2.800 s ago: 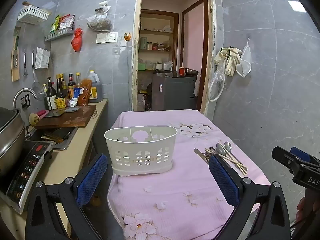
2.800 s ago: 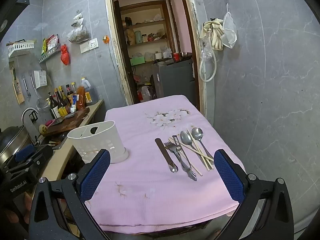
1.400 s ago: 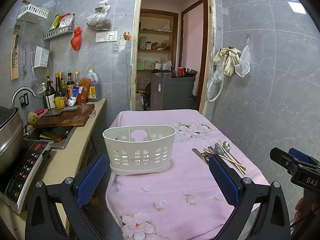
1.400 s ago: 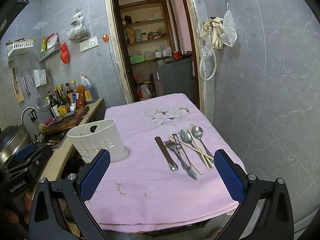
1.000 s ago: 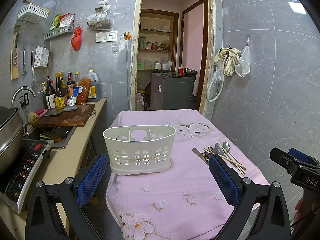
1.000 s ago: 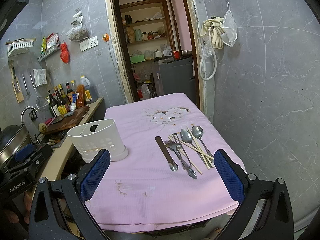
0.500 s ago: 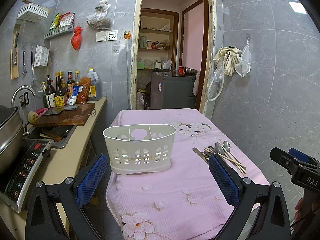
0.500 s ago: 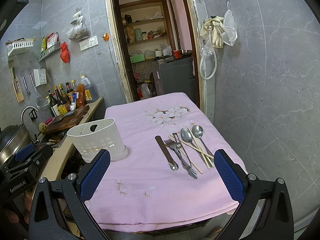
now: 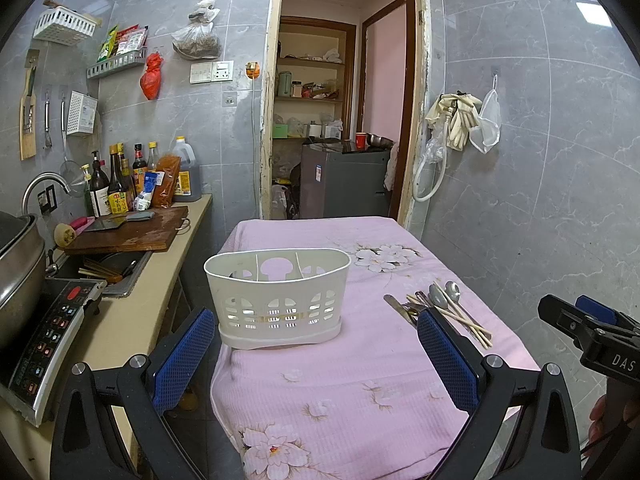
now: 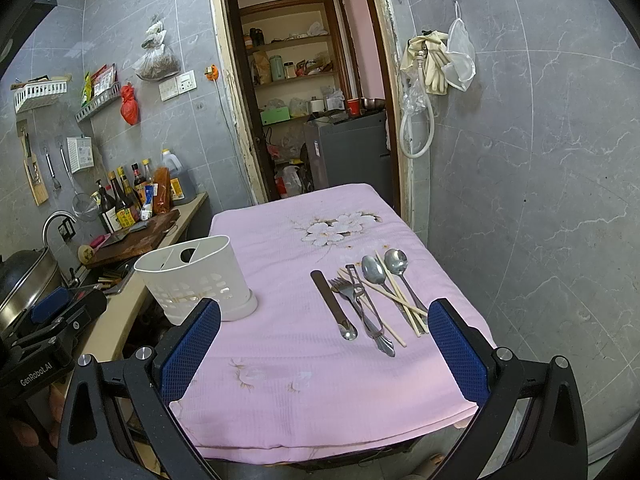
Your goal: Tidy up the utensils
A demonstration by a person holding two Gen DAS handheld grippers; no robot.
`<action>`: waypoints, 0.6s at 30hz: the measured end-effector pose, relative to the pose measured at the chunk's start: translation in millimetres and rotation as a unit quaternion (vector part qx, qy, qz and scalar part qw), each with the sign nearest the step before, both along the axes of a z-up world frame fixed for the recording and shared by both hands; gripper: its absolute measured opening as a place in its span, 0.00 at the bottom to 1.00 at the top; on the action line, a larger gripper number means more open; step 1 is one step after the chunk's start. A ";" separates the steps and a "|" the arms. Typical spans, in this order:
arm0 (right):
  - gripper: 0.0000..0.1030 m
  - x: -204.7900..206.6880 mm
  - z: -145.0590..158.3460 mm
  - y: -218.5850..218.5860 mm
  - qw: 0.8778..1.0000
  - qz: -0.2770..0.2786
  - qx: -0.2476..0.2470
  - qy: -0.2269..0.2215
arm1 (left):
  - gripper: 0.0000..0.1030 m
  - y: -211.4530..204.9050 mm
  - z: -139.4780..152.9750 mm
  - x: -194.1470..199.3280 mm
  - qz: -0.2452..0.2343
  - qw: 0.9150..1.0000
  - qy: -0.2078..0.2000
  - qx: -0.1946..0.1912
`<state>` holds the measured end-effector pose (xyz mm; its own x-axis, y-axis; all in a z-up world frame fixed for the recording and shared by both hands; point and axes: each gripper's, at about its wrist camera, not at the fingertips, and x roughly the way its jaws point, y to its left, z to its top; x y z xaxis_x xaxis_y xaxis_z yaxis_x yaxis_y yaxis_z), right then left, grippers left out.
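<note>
The utensils (image 10: pixel 370 300) are lying in a loose cluster on the right side of the pink-clothed bench (image 10: pixel 320 380) — a flat knife (image 10: pixel 332 304), a fork (image 10: pixel 354 300), two spoons (image 10: pixel 384 270) and a pair of chopsticks (image 10: pixel 394 300) crossing over the spoon handles. The white caddy (image 10: pixel 200 280), divided into compartments and apparently empty, is standing upright well apart from them near the bench's left edge. The metal pieces are likely stiff, thin and slippery, and they are sitting flat on soft cloth, so pinching one at mid-handle across its narrow width is probably the surest hold; the chopsticks are light and are likely to roll or drag a neighbour along, since the pieces are overlapping. The knife is lying slightly apart on the left of the cluster and looks easiest to isolate. The right gripper (image 10: pixel 324 348) is hovering short of the bench's near edge, jaws spread wide and holding nothing; the left gripper (image 9: pixel 316 360) is facing the caddy, equally wide open and empty. Beyond the bench, a counter (image 9: pixel 132 320) with a cutting board (image 9: pixel 132 234), bottles (image 9: pixel 120 184) and a cooker (image 9: pixel 48 340) is crowding the left side — nothing is blocking the path between cluster and caddy.
</note>
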<state>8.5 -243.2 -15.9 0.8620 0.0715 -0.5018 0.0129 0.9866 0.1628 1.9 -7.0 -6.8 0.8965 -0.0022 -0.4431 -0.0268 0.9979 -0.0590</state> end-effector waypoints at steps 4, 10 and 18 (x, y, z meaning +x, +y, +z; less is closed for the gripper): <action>0.99 -0.1 0.1 0.0 1.000 0.000 0.000 0.000 | 0.99 0.3 0.3 0.0 0.000 1.000 0.000 0.000; 0.99 0.0 0.3 0.0 1.000 0.000 0.000 0.001 | 0.99 0.3 0.3 0.1 0.000 1.000 0.001 0.000; 0.99 -0.1 0.8 0.0 1.000 -0.001 0.001 -0.001 | 0.99 0.2 -4.4 2.4 0.001 1.000 0.001 0.001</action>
<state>8.4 -243.2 -15.2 0.8633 0.0710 -0.4997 0.0139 0.9863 0.1641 4.3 -6.8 -11.2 0.8958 0.0013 -0.4444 -0.0294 0.9980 -0.0564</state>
